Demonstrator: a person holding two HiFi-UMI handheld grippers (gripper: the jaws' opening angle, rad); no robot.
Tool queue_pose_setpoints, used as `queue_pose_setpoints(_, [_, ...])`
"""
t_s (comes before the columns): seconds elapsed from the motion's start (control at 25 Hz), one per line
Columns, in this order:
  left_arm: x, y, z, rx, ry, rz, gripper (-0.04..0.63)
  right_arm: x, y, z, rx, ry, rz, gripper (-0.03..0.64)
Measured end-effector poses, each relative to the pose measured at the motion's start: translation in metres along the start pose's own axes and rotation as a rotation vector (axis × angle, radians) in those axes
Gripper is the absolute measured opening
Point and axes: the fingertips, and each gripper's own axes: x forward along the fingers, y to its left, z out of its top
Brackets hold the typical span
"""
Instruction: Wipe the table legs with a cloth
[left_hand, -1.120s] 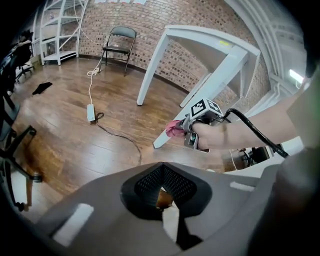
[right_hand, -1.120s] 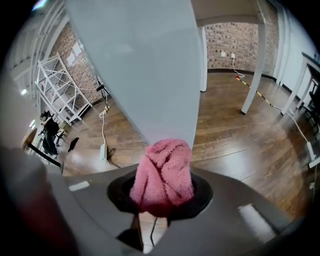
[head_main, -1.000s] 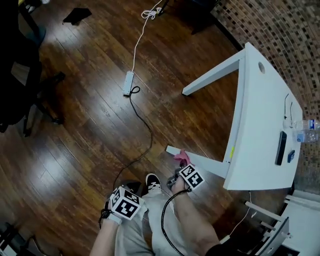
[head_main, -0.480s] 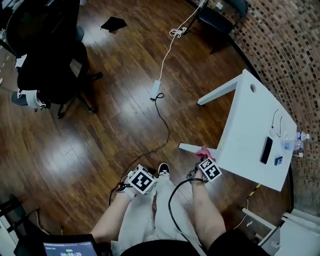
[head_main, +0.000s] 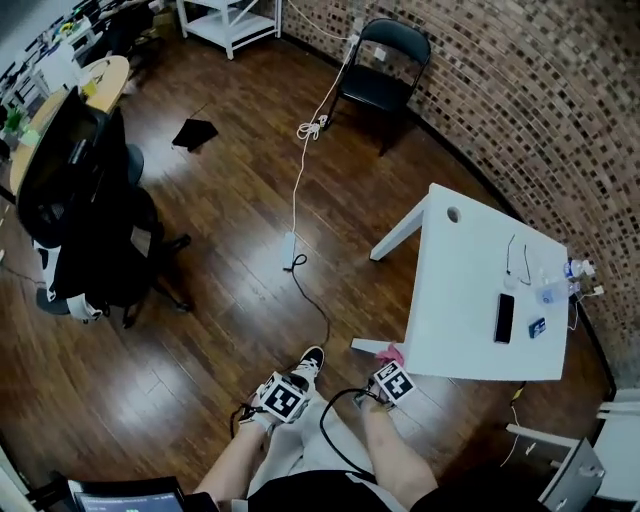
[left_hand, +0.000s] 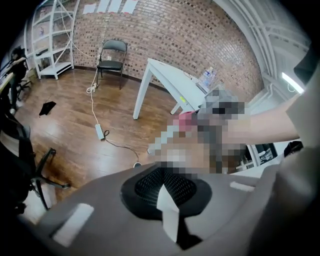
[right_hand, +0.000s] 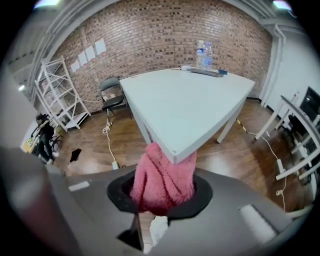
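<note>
The white table (head_main: 470, 270) stands at the right of the head view, one slanted leg (head_main: 397, 236) at its far corner and another leg's foot (head_main: 366, 346) near me. My right gripper (head_main: 389, 372) is shut on a fluffy pink cloth (head_main: 390, 353) beside the table's near corner. In the right gripper view the cloth (right_hand: 162, 180) bulges from the jaws right under the corner of the table top (right_hand: 195, 105). My left gripper (head_main: 283, 397) hangs to the left over my legs, away from the table. Its own view shows nothing between its jaws, and their state is unclear.
A power strip (head_main: 288, 245) and its cable lie on the wood floor left of the table. A black folding chair (head_main: 380, 85) stands by the brick wall and an office chair (head_main: 85, 230) at the far left. A phone (head_main: 504, 318) and a bottle (head_main: 555, 288) rest on the table.
Both grippers and the head camera have risen. The pink cloth has gone from low on the near table leg up to the table's corner. More of the room shows now.
</note>
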Motion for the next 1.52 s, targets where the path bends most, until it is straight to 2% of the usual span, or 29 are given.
queue_pose_setpoints(0.08, [-0.010,0.009,0.014,0.006,0.008,0.004,0.000,-0.002,0.002,-0.002,0.093,0.022,-0.051,0.086])
queue_pose_setpoints(0.2, [-0.008,0.022,0.038,0.058,0.047,0.013,0.000,0.003,0.011,0.003,0.214,0.049,-0.083,0.086])
queue_pose_setpoints(0.32, [0.005,0.032,0.067,0.111,0.063,0.040,0.000,0.014,0.020,0.017,0.274,0.046,-0.073,0.084])
queue_pose_setpoints(0.52, [0.014,0.040,0.117,0.195,0.094,0.032,0.000,0.018,0.025,0.022,0.375,0.108,-0.132,0.083])
queue_pose_setpoints(0.68, [0.023,0.040,0.149,0.208,0.099,-0.004,0.000,0.024,0.028,0.027,0.352,0.131,-0.134,0.083])
queue_pose_setpoints(0.84, [0.033,0.054,0.168,0.208,0.138,-0.046,0.000,0.037,0.034,0.037,0.381,0.160,-0.197,0.083])
queue_pose_setpoints(1.0, [0.045,0.082,0.202,0.251,0.161,-0.080,0.000,0.066,0.072,0.090,0.404,0.088,-0.164,0.083])
queue_pose_setpoints(1.2, [0.048,0.137,0.266,0.319,0.170,-0.105,0.000,0.088,0.100,0.129,0.449,0.099,-0.230,0.083])
queue_pose_setpoints(1.28, [0.036,0.158,0.297,0.338,0.169,-0.103,0.000,0.094,0.117,0.153,0.456,0.052,-0.213,0.082])
queue_pose_setpoints(1.44, [0.026,0.209,0.347,0.370,0.188,-0.074,0.000,0.109,0.172,0.223,0.305,-0.061,-0.120,0.081])
queue_pose_setpoints(1.52, [0.024,0.224,0.363,0.384,0.197,-0.074,0.000,0.118,0.194,0.253,0.265,-0.086,-0.089,0.081])
